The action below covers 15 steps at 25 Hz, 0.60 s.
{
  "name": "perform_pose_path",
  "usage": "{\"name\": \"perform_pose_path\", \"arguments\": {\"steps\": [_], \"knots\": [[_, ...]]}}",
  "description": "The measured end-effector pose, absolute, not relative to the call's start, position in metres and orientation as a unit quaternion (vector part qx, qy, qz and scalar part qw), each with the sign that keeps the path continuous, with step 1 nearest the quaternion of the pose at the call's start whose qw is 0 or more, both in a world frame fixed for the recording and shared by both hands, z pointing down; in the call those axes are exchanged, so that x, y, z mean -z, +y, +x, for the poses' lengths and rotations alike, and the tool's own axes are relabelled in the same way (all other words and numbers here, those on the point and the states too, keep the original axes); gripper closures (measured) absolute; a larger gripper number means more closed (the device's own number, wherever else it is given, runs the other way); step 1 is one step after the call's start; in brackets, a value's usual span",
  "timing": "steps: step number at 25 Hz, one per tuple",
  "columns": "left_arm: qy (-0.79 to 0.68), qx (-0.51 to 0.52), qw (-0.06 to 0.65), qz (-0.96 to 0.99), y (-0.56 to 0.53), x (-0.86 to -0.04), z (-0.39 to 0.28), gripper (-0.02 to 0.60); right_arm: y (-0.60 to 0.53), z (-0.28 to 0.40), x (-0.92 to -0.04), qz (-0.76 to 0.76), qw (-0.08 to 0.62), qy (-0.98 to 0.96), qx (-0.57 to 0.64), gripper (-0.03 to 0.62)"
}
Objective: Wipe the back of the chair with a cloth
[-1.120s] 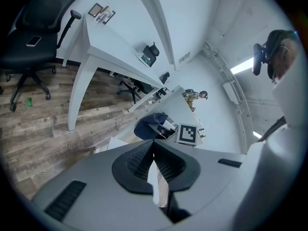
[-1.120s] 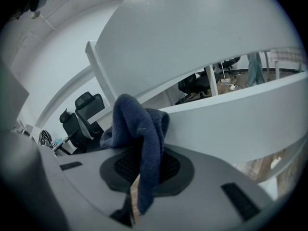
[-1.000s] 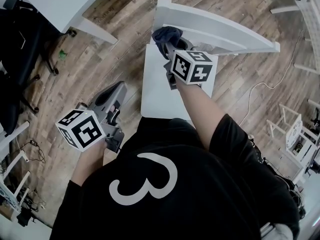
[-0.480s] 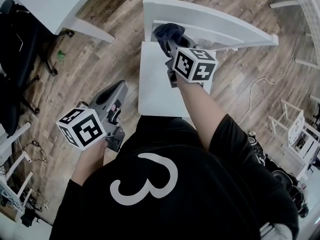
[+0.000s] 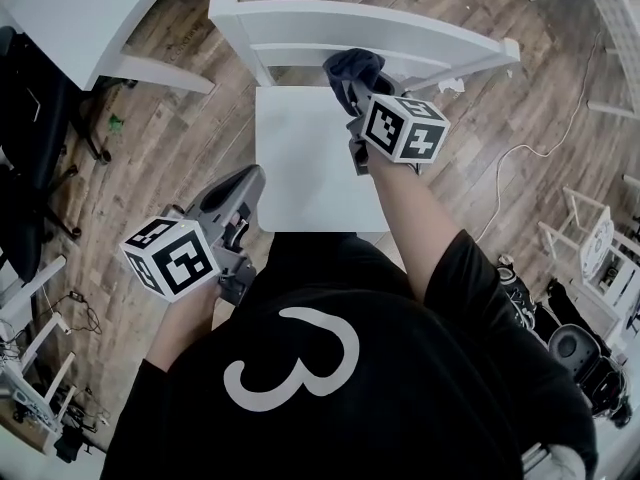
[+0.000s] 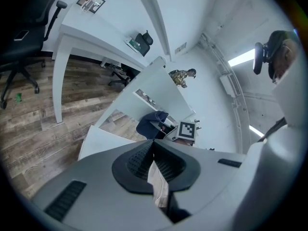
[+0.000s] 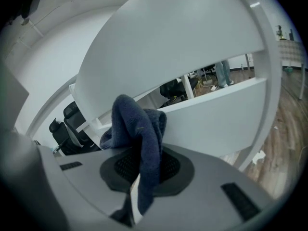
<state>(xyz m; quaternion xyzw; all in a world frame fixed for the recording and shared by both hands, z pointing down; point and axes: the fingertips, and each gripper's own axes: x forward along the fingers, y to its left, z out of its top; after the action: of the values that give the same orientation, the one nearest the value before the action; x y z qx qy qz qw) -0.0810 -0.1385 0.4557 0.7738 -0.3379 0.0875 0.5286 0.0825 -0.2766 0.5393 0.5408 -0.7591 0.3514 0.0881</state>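
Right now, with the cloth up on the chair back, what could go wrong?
1. The cloth is bunched, and most of it bulges past the jaws of the right hand-held gripper. Dragging it along the chair back could pull it out.
2. The left hand-held gripper is shut on nothing, so the chair is unbraced. Wiping pressure might slide it on the wood floor.
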Motion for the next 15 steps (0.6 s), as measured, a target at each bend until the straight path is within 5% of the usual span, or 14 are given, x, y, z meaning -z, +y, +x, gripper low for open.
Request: {"name": "perform_pose_path", "arguments": {"steps": [15], "knots": [[-0.330,-0.092,0.509,0.790,-0.124,-0.434,-0.010,0.568,-0.258,0.207,-0.540,0.585,0.083,-0.723,-0.357,0.542]]}}
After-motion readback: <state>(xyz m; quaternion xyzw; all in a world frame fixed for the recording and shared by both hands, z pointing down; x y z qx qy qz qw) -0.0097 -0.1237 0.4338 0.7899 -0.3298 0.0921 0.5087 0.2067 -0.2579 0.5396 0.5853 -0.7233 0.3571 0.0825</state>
